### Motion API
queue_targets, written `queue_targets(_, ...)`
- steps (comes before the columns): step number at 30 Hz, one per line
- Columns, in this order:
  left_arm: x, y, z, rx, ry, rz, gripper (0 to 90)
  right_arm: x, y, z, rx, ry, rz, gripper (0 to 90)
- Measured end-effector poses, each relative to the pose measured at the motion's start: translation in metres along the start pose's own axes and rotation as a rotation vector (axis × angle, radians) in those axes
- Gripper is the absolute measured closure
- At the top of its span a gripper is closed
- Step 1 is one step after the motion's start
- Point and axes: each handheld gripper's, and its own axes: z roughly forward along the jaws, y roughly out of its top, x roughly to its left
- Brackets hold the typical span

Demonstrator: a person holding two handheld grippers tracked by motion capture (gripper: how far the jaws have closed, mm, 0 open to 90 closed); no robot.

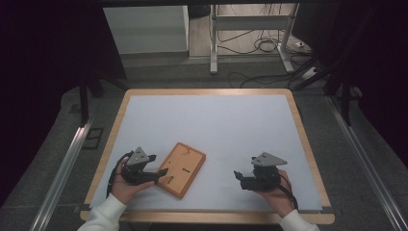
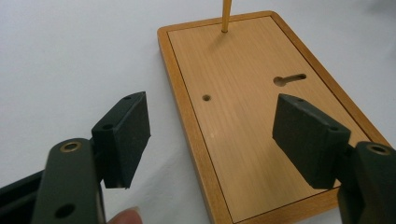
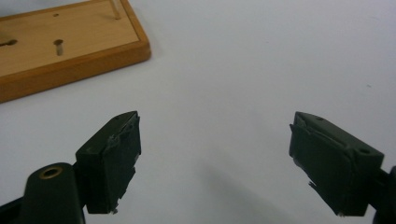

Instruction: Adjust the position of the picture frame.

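While the left gripper (image 1: 162, 172) hovers at the near left of the table (image 1: 216, 120), its jaws stand wide, one over the white top, the other over the board (image 2: 261, 121); nothing is held; the board lies flat just right of it, a thin peg (image 2: 226, 16) upright at its far end, a keyhole slot (image 2: 289, 80) cut in its face; well apart at the right, the right gripper (image 1: 238, 175) gapes wide too, empty, above bare table.
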Motion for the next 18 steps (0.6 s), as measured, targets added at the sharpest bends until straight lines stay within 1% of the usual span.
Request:
queue_targets(3,-0.001,-0.002,-0.001,0.003,-0.002,0.003,27.3,0.006,0.006,0.008,0.003,0.017,-0.018,17.2)
queue_targets(6,-0.002,-0.004,-0.004,0.0,0.004,0.004,27.2,0.012,0.013,0.018,0.004,0.034,-0.023,17.4)
queue_targets(7,-0.002,-0.004,-0.006,-0.005,0.007,-0.001,27.2,0.017,0.019,0.025,0.001,0.04,-0.039,17.4)
queue_targets(9,-0.002,-0.004,-0.008,-0.015,0.01,-0.007,27.2,0.019,0.022,0.028,-0.001,0.045,-0.042,17.4)
queue_targets(11,0.0,-0.005,-0.007,-0.012,0.01,-0.013,27.3,0.027,0.031,0.036,-0.009,0.06,-0.051,17.4)
queue_targets(13,0.001,-0.006,-0.006,-0.005,0.007,-0.011,27.2,0.033,0.036,0.043,-0.009,0.067,-0.064,17.4)
queue_targets(14,0.001,-0.006,-0.006,-0.005,0.007,-0.011,27.2,0.033,0.036,0.043,-0.009,0.067,-0.064,17.4)
queue_targets(15,0.001,-0.006,-0.006,-0.008,0.005,-0.012,27.3,0.038,0.039,0.049,-0.009,0.078,-0.077,17.9)
queue_targets(17,0.001,-0.006,-0.006,-0.009,0.005,-0.012,27.2,0.04,0.04,0.052,-0.01,0.08,-0.078,18.0)
queue_targets(18,0.001,-0.006,-0.007,-0.011,0.006,-0.013,27.3,0.044,0.043,0.058,-0.007,0.089,-0.082,19.2)
